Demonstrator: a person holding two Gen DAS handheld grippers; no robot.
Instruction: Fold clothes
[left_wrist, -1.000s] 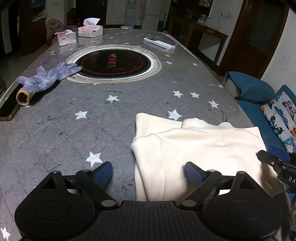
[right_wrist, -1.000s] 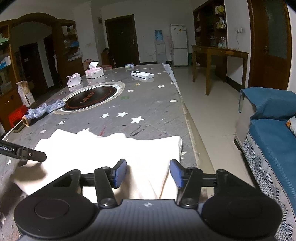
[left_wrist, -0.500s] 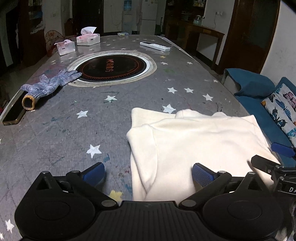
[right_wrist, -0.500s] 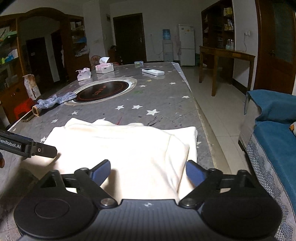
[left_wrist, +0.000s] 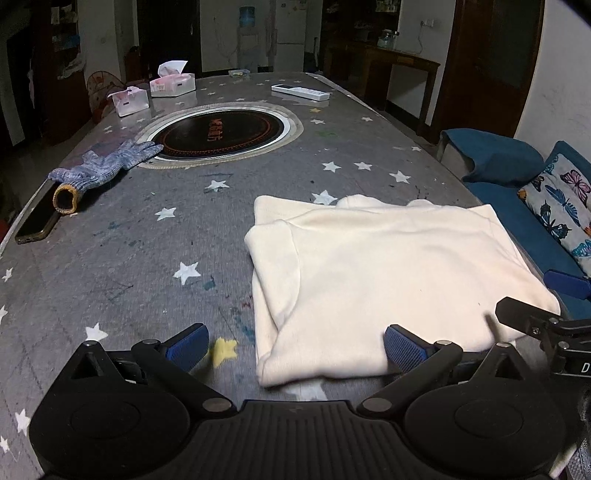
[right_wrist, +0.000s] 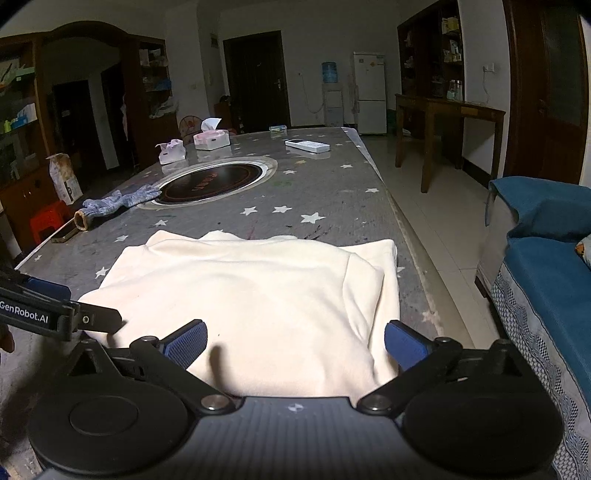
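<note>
Folded sweater (left_wrist: 388, 273) flat on tabletop (left_wrist: 155, 258), long axis across it; near edge hidden by both wide-open, empty tools (left_wrist: 295, 341) (right_wrist: 295, 341).

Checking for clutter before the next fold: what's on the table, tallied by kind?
Cream garment: 1
Tissue boxes: 2
Knit glove: 1
Phone: 1
Remote: 1
Small item at far edge, too small to identify: 1
Total: 7

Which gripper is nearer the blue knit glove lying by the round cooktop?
Left. The left gripper sits over the cream garment's left edge, on the side of the glove. The right gripper sits over the garment's opposite, sofa-side part, farther off.
</note>
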